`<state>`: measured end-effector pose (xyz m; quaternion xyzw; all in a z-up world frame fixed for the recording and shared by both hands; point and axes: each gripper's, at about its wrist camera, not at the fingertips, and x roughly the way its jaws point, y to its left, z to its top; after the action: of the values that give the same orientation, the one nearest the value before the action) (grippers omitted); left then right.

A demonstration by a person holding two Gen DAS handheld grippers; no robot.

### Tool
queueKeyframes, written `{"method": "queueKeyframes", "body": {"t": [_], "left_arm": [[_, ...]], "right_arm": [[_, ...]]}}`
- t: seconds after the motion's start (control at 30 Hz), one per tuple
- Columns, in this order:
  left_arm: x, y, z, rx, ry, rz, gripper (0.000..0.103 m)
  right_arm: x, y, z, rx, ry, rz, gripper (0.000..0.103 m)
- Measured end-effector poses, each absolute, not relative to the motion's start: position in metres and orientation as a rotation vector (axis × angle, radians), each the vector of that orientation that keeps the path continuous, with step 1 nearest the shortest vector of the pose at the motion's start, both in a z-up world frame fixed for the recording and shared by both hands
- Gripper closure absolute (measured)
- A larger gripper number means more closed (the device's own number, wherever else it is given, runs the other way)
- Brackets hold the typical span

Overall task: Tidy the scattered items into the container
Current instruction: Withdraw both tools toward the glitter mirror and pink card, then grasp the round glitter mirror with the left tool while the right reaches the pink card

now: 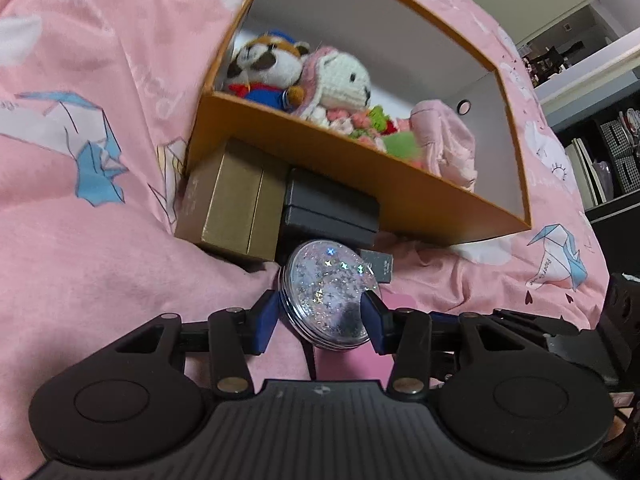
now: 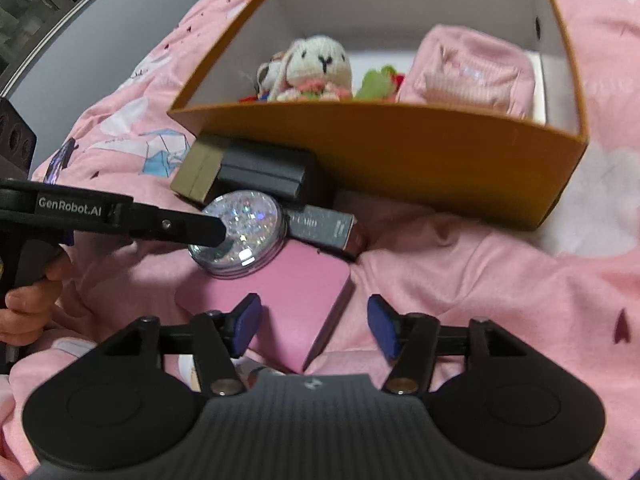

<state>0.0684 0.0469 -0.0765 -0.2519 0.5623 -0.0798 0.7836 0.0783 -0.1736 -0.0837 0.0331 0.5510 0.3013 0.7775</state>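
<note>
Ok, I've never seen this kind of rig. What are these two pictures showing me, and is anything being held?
There is no robot arm: a person carries a hand-held gripper in each hand, with a camera on each looking along its fingers. The left view shows the left hand-held gripper closed on a round glitter case. The right view shows the right hand-held gripper open and empty above a pink case. Everything lies on a pink blanket. The orange box already holds a knitted rabbit, another soft toy and a pink pouch. A gold box and dark boxes lie in front of it.
</note>
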Motion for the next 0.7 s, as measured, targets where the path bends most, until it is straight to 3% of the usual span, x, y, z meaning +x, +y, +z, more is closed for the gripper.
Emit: {"method": "queueKeyframes", "body": {"t": [0.3, 0.43, 0.57, 0.7], "left_arm": [[0.078, 0.044, -0.095, -0.599, 1.248, -0.219, 0.042], [0.078, 0.044, -0.095, -0.605, 1.238, -0.219, 0.046], [0.075, 0.046, -0.091, -0.608, 1.217, -0.212, 0.057], [0.072, 0.049, -0.085, -0.617, 1.197, -0.212, 0.065]], "right_arm": [[0.091, -0.172, -0.108, 0.186, 1.264, 0.706, 0.026], [0.093, -0.173, -0.114, 0.224, 1.278, 0.716, 0.028], [0.09, -0.174, -0.108, 0.22, 1.253, 0.705, 0.042], [0.088, -0.18, -0.097, 0.198, 1.21, 0.656, 0.074]]}}
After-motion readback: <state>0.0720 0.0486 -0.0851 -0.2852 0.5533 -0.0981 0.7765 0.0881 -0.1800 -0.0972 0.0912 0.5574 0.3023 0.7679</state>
